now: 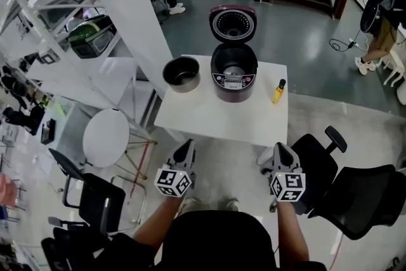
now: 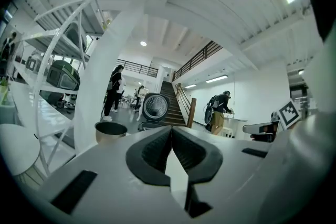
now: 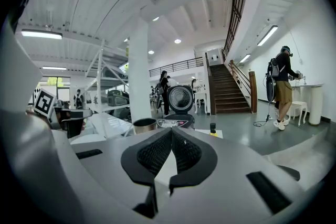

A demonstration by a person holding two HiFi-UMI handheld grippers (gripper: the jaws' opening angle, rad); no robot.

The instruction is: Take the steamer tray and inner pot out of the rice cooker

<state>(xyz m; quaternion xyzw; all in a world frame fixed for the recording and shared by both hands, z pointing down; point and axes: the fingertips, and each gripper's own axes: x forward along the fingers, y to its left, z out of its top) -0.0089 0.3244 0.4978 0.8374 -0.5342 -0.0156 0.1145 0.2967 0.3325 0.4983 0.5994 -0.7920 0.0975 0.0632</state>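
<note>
A dark red rice cooker [image 1: 234, 72] stands open at the back of the white table [image 1: 216, 117], its lid [image 1: 233, 23] tipped up. The dark inner pot [image 1: 181, 73] sits on the table left of the cooker. I see no steamer tray. My left gripper [image 1: 186, 150] and right gripper [image 1: 280, 150] hang shut and empty in front of the table's near edge, well short of the cooker. The left gripper view shows the pot [image 2: 111, 131] and the cooker's lid [image 2: 155, 106] beyond the shut jaws. The right gripper view shows the cooker [image 3: 178, 107] and the pot [image 3: 145, 125].
A small yellow bottle with a black cap [image 1: 278, 91] stands right of the cooker. A round white stool [image 1: 106, 137] is at the table's left, black office chairs [image 1: 346, 187] at the right. White shelving [image 1: 70, 16] rises on the left. People stand farther off.
</note>
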